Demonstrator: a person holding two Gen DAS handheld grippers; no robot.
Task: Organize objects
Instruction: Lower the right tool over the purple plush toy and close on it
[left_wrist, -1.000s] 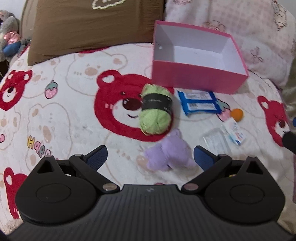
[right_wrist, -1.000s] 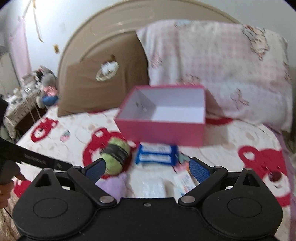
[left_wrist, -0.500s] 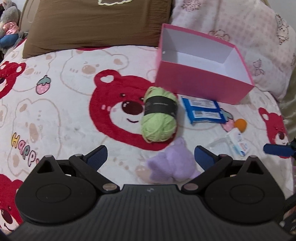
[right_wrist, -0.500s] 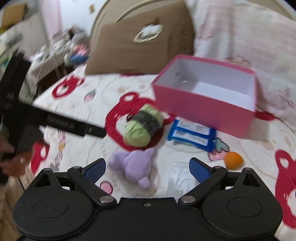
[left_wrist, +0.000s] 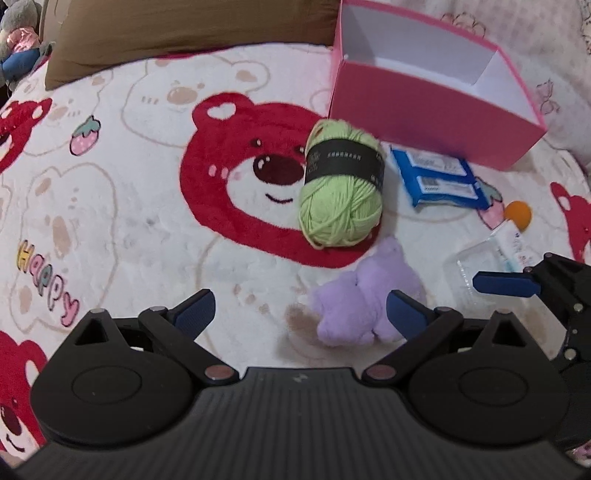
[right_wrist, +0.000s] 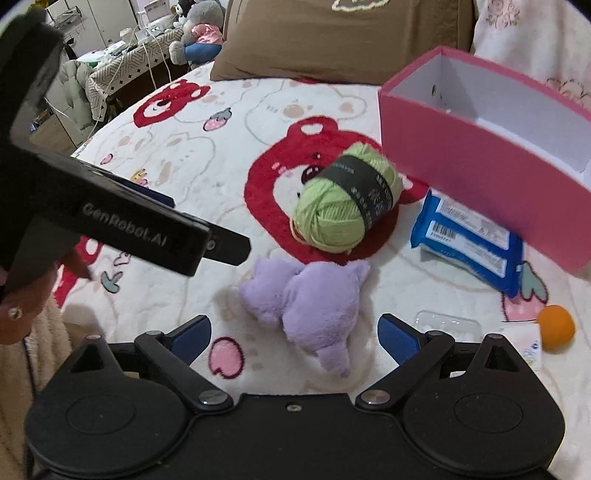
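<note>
On the bed's bear-print blanket (left_wrist: 129, 206), a purple plush toy (right_wrist: 306, 299) lies just in front of the right gripper (right_wrist: 291, 332), whose jaws stand apart and empty. The left gripper (left_wrist: 299, 310) hovers with its jaws apart too, the toy near its right finger. Beyond sit a green yarn ball (left_wrist: 341, 188), a blue packet (left_wrist: 439, 177), an orange ball (right_wrist: 556, 326) and an open pink box (left_wrist: 432, 107).
</note>
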